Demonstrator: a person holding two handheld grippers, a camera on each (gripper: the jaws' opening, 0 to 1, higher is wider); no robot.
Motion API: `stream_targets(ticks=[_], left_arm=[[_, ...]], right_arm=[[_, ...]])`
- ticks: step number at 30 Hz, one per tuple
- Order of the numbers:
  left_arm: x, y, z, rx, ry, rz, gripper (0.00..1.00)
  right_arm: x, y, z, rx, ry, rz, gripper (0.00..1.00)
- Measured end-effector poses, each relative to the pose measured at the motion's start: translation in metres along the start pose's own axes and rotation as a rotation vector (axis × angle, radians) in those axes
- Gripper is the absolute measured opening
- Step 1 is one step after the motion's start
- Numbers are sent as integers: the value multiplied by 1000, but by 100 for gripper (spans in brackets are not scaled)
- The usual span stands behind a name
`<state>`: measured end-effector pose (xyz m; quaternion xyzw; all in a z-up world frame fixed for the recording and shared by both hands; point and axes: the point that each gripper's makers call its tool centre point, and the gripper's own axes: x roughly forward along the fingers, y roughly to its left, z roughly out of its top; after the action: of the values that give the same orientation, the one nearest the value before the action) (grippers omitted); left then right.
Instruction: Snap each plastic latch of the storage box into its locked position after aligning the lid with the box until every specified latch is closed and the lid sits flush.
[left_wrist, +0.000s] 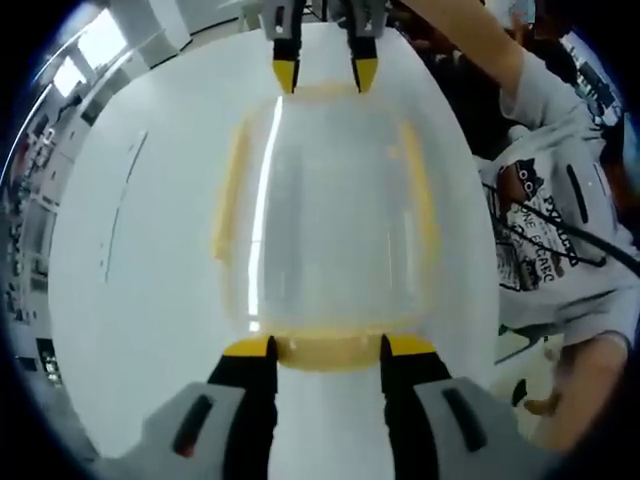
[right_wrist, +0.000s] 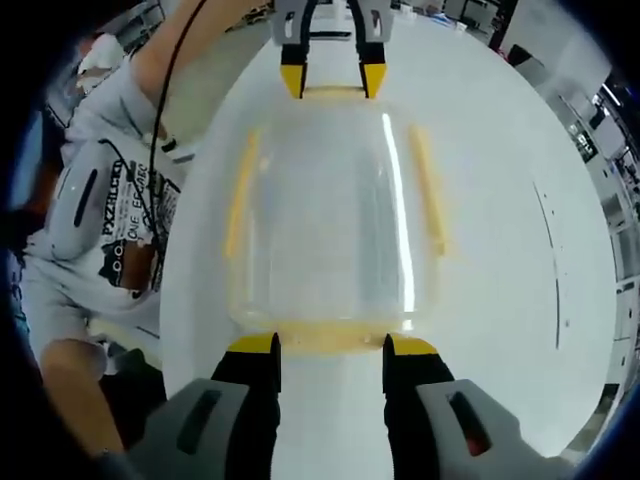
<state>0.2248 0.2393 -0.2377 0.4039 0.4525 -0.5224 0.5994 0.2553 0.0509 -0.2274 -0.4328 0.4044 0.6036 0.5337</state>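
A clear storage box with a yellow-edged lid is sitting on a white table, lengthwise between the two grippers. The left gripper is meeting the near-end yellow latch, jaws parted and straddling it, clasping nothing. The right gripper is doing the same at the opposite end latch, jaws likewise parted. Bare tabletop is lying open along both long sides; a seated person is waiting just beyond one table edge

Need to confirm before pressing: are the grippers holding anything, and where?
Nothing is held. Left gripper and right gripper sit open at opposite end latches of the storage box.
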Motion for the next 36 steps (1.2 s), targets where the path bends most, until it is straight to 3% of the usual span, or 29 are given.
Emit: stream_targets(ticks=[18, 23, 26, 29, 36], left_arm=[[6, -2, -13, -3, -10, -8, 42], [7, 0, -17, -15, -18, 2, 45], [2, 5, -31, -20, 47, 38, 42], [-7, 7, -36, -35, 53, 50, 42], [-40, 21, -11, -30, -35, 106, 40]], right_arm=[[17, 18, 5, -15, 13, -14, 41], [18, 20, 2, -63, -34, -39, 41], [19, 19, -6, -82, -29, -67, 36], [12, 16, -12, -63, -32, -74, 30], [5, 17, -15, -57, -86, -93, 28]])
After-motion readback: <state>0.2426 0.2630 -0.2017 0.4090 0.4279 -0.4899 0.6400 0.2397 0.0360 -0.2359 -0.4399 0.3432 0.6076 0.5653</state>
